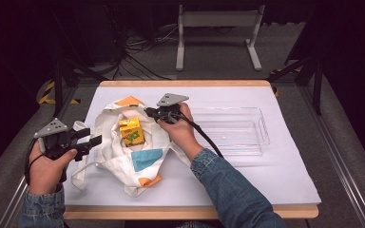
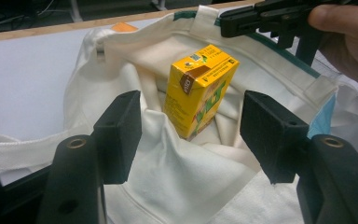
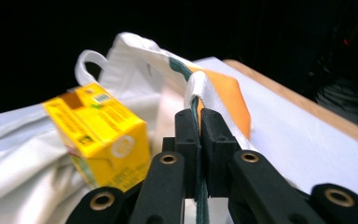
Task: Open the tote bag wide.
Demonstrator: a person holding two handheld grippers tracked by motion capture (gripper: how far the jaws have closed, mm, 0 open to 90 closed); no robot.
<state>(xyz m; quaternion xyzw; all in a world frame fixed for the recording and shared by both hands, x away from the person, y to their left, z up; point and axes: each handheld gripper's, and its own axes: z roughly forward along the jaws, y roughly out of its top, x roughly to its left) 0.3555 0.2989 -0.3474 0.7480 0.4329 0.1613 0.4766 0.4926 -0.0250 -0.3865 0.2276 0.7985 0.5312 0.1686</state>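
1. Right gripper (image 1: 151, 112), just above the middle of the high view, has its jaws pinched together on the far rim of the cloth bag (image 1: 119, 156). Left gripper (image 1: 92, 137), at the left, sits at the bag's near-left edge with its jaws apart. The yellow juice carton (image 1: 131, 131) lies in the bag's open mouth. At the right of the frame is a clear plastic tray (image 1: 261, 128) with nothing visible inside, resting on the white table (image 1: 275, 175).

2. Left gripper view: the two jaws stand well apart at the bottom of the frame, with bag cloth under and between them but not gripped. The carton (image 2: 200, 88) sits tilted in the centre, nested in the folds; the other gripper (image 2: 242, 21) clamps the rim at the upper right.

3. Right gripper view: the jaws are clamped on the green-edged hem (image 3: 196, 100) in the middle of the frame; the carton (image 3: 102, 135) is at the left. The bag looks soft, limp and light, so the hem or a handle is probably the firmest hold. The carton seems stiff-edged, light and crushable, best taken across its flat sides.
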